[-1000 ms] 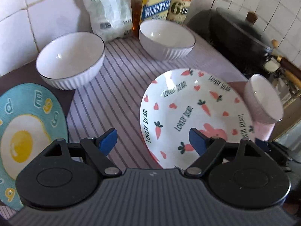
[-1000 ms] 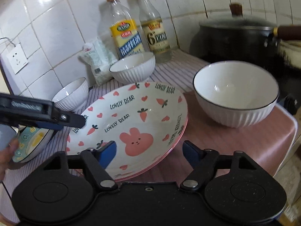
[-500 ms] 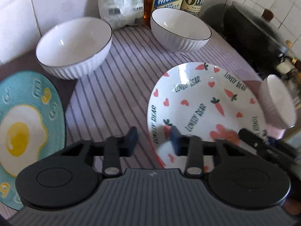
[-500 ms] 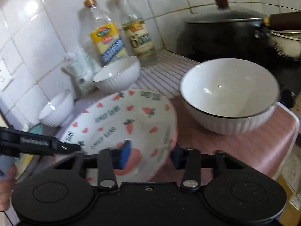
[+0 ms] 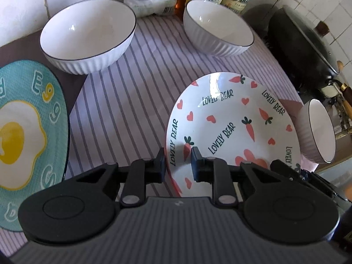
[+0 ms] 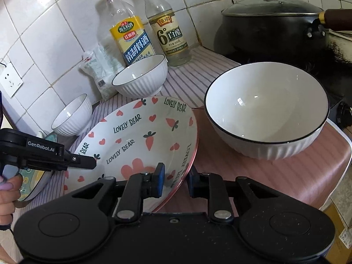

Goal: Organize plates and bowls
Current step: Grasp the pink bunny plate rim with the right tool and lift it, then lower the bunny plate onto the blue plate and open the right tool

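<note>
A striped lilac cloth (image 5: 123,101) covers the counter below glossy white wall tiles (image 6: 44,33), meeting a ribbed pink mat (image 6: 275,182) at the right. A black lidded pot (image 6: 272,26) with a wooden knob stands at the back right. Centre stage, the shallow round plate (image 5: 231,121), glazed white and printed with carrots, hearts and "LOVELY BEAR", lies half on the cloth, half on the mat. A teal plate (image 5: 28,132) bearing a fried-egg picture rests at the far left.

Three white bowls with fluted sides and thin dark rims surround the plate: one (image 6: 267,110) on the pink mat just beside its right edge, one (image 5: 88,35) at the back left near the teal plate, one (image 5: 217,26) at the back in front of the bottles. Two clear bottles, one yellow-labelled (image 6: 127,33) and one cream-labelled (image 6: 167,26), stand against the tiles beside a soft white plastic bag (image 6: 99,70).

The left gripper (image 5: 177,165), its jaws having just been closing, pinches the plate's near-left rim, one blue pad outside and one inside. The right gripper (image 6: 175,179), jaws likewise just closing, clamps the pink-edged rim at the plate's near-right, a pad above and a pad beneath. A hand (image 6: 6,195) with painted nails grips the left tool's handle at the edge of the right wrist view.
</note>
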{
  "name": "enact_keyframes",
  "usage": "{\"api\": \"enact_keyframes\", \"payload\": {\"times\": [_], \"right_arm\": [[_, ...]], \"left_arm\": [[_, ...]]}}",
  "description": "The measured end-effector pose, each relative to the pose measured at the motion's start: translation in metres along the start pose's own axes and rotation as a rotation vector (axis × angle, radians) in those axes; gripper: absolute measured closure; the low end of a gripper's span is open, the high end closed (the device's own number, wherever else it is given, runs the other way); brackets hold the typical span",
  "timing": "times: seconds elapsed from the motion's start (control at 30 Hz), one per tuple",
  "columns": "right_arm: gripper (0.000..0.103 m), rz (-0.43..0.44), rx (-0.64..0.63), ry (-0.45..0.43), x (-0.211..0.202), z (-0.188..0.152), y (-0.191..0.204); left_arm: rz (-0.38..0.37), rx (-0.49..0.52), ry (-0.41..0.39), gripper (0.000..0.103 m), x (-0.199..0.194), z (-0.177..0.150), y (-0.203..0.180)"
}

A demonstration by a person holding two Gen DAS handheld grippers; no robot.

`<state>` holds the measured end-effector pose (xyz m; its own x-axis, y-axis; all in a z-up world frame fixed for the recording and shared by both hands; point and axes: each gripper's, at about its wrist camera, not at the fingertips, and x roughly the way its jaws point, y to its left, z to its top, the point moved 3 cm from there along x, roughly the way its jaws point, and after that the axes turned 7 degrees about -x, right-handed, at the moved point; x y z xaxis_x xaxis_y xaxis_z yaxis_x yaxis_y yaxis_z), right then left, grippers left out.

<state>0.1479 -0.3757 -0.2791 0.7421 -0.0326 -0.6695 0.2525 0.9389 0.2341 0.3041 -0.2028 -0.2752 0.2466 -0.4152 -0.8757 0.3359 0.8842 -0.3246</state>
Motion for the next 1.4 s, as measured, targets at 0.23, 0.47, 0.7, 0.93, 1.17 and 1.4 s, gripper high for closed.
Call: {"api": "enact_keyframes", "payload": {"times": [0.23,0.47,0.7,0.93,1.17,1.4], "right_arm": [[0.077,0.063,-0.023,0.050,-0.002,0.006,0.012],[0.077,0.090,-0.052,0.044,-0.007,0.015,0.033],[0.077,0.115,-0.114,0.024,-0.031,0.026,0.078],[0.077,0.199,-0.158,0.017,-0.039,0.038,0.128],[0.077,0.296,-0.233,0.055,-0.034,0.043,0.185],[0.077,0.349,-0.274,0.115,-0.018,0.035,0.222]], "left_arm": [[0.071,-0.010,-0.028,0.079,-0.020,0.003,0.009],[0.070,-0.024,-0.046,0.080,-0.059,-0.007,0.026],[0.054,-0.079,-0.094,0.079,-0.114,-0.017,0.054],[0.072,-0.145,-0.147,0.080,-0.172,-0.031,0.095],[0.117,-0.244,-0.193,0.080,-0.210,-0.047,0.144],[0.149,-0.310,-0.206,0.081,-0.217,-0.061,0.181]]}}
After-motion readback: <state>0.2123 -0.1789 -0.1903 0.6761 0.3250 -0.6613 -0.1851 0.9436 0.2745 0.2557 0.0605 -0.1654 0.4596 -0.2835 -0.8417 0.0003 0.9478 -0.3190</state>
